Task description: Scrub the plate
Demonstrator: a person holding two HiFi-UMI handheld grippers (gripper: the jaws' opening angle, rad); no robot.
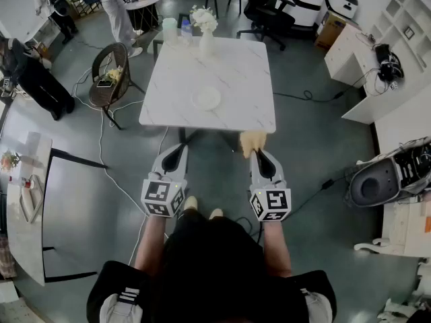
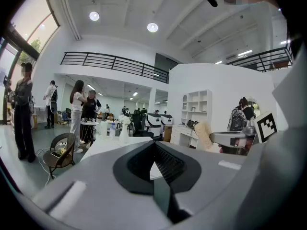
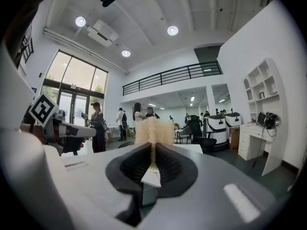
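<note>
A white plate (image 1: 206, 98) lies on the white marble table (image 1: 239, 113), near its front half. Both grippers are held level just short of the table's near edge. My left gripper (image 1: 179, 148) is shut with nothing in it; its jaws (image 2: 154, 146) meet in the left gripper view. My right gripper (image 1: 257, 155) is shut on a fluffy yellow scrubber (image 1: 253, 140), which sticks up past the jaw tips (image 3: 153, 150) as a pale tuft (image 3: 154, 131). The scrubber (image 2: 204, 135) also shows at the right of the left gripper view. The plate is an arm's reach ahead of both grippers.
A white vase with flowers (image 1: 205, 29) and a pale cup (image 1: 170, 29) stand at the table's far edge. A wicker chair (image 1: 108, 73) sits left of the table, with cables on the floor. A white desk (image 1: 360, 66) is at the right. People stand far back.
</note>
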